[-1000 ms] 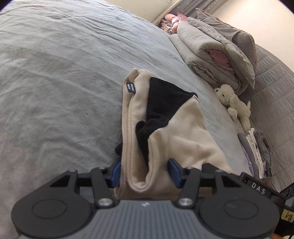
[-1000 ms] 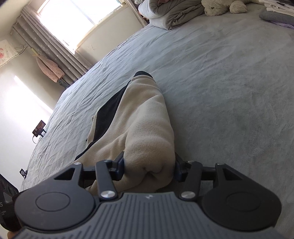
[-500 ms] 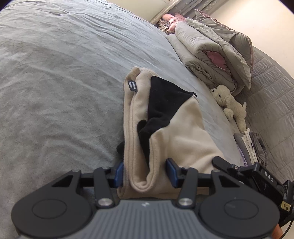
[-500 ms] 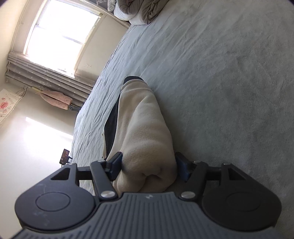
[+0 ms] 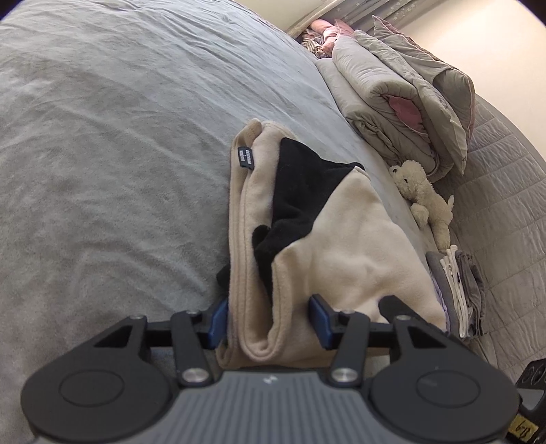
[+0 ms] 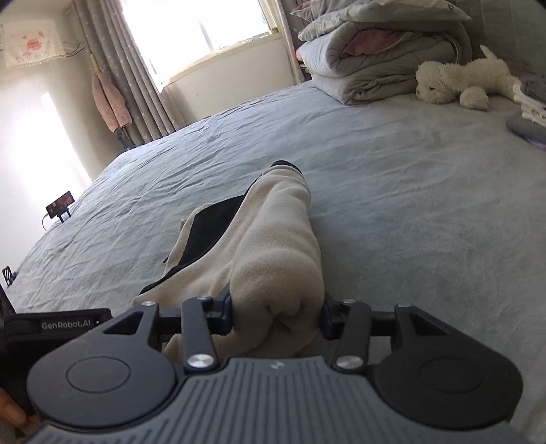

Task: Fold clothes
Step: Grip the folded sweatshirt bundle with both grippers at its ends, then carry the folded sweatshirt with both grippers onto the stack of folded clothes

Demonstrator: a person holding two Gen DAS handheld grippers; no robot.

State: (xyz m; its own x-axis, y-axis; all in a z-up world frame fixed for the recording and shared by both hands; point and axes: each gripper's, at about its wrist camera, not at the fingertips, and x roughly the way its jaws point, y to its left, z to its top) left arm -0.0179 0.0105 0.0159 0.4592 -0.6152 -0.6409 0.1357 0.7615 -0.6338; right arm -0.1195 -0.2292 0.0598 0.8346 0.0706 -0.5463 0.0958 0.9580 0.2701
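Garment: a cream fleece point(image 5: 344, 239) with black panels lies folded into a long, narrow bundle on the grey bed cover point(image 5: 102, 153), near end raised into both claws, far end resting on the bed.
Garment detail: a small dark label point(image 5: 246, 157) sits on its cream edge at the far left; a black panel point(image 5: 303, 191) shows between the cream layers.
Left gripper point(image 5: 269, 321): clenched on the near end of the fleece; 2 blue pads press on a thick cream fold from either side.
Right gripper point(image 6: 277, 316): its jaws have just been closing, with the fleece between them; now clenched on a bunched cream roll that fills the gap, cloth bulging out over the pads.
Position of the claws: side by side at the same near end; part of the other tool's black body shows at the edge of each view.
Hand point(image 6: 13, 421): only fingertips show, at the lower left corner of the right view, behind the tool.
Folded duvet point(image 6: 382, 65): grey with a pink lining, stacked at the head of the bed.
Soft toy point(image 6: 460, 82): a white plush animal lying just beside the duvet.
Folded stack point(image 5: 457, 290): grey and white clothes piled next to the toy, well apart from the fleece.
Window point(image 6: 194, 27): bright, with grey curtains point(image 6: 136, 85) beside it.
Phone point(image 6: 60, 207): propped on a stand past the bed's far left edge.
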